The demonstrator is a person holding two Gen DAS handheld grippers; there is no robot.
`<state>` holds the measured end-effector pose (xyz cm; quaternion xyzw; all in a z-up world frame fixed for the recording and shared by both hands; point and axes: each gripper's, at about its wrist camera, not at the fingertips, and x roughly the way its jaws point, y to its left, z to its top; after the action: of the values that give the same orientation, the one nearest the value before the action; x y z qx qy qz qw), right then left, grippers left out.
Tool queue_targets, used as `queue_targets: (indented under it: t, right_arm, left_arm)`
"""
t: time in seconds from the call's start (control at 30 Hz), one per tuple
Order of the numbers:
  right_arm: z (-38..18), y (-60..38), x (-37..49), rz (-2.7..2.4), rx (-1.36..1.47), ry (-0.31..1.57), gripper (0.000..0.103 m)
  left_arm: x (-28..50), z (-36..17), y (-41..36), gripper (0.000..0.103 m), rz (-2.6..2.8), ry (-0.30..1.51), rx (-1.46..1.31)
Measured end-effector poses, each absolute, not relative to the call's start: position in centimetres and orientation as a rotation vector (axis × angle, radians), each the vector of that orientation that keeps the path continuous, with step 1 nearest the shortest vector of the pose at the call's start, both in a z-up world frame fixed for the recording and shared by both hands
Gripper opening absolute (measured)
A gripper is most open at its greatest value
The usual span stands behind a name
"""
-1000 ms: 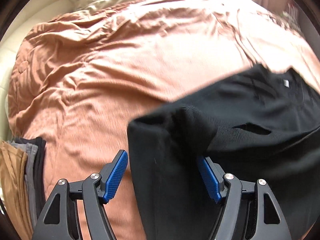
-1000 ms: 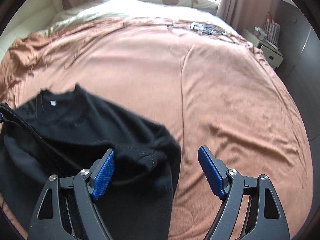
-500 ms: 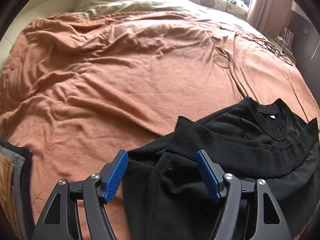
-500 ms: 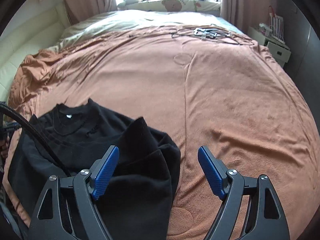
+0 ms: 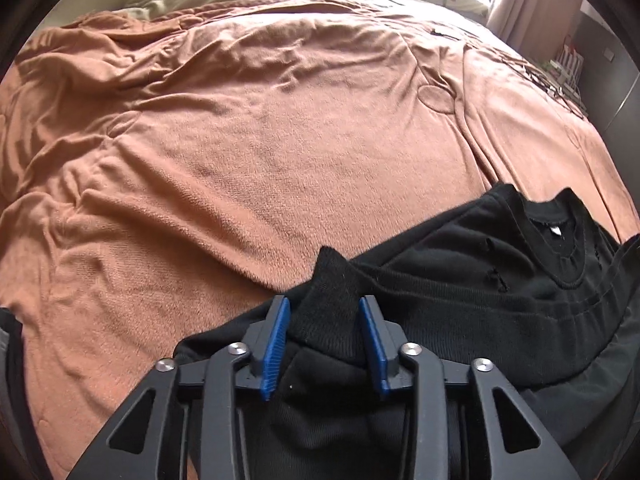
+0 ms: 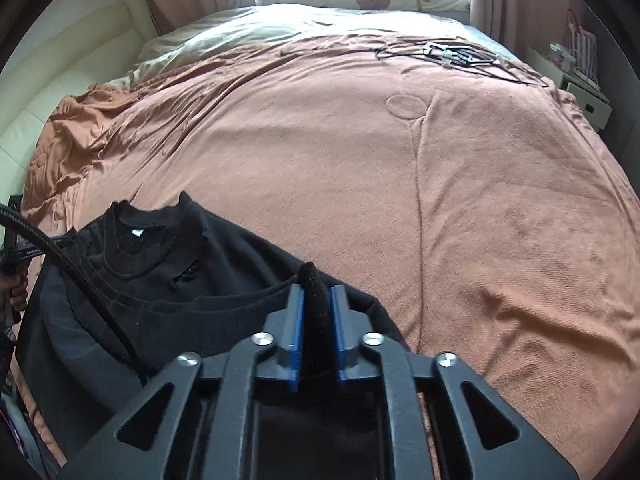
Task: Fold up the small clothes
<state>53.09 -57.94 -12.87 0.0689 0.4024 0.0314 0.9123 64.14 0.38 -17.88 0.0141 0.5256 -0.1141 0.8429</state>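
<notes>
A black sweater lies on the brown blanket at the near edge of the bed, collar with a white tag facing away. My left gripper is shut on a bunched corner of the sweater's left side. In the right wrist view the same sweater lies at lower left, and my right gripper is shut tight on a fold of its right side. Both blue pads press on black fabric.
The brown blanket spreads far ahead and to the right. Cables and small items lie at its far end. A white nightstand stands at the right. A black cable crosses the sweater at left.
Both grippers have gone from wide open to shut on the sweater's edges. The sweater now lies flatter, its collar in plain view.
</notes>
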Motion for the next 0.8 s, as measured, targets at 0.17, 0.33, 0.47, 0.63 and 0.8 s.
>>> queue_targets:
  t: [0.17,0.33,0.47,0.63,0.8]
  right_arm:
    - [-11.2,-57.7,51.2,0.044,0.135,0.782,0.001]
    - [-9.5,-58.4,49.7,-0.002,0.154,0.714,0.000]
    - [-8.7,-59.1,48.9,-0.039,0.178,0.663,0.000]
    - [-10.4,-59.2,49.8,0.001,0.219,0.742,0.000]
    - [-13.5,-58.5,52.3,0.043,0.252,0.875,0.000]
  left_arm:
    - [63.5,-16.8,0.7,0.013,-0.247,1.052,0.042]
    - [62.7,-14.2,1.3,0.013,-0.241,0.991,0.023]
    - [62.3,-12.0,2.0,0.012,-0.213,0.938,0.021]
    - [62.3,-10.8,3.1,0.012,-0.204,0.906,-0.022]
    - [62.9,-12.2,2.8,0.012,-0.205,0.947,0.004]
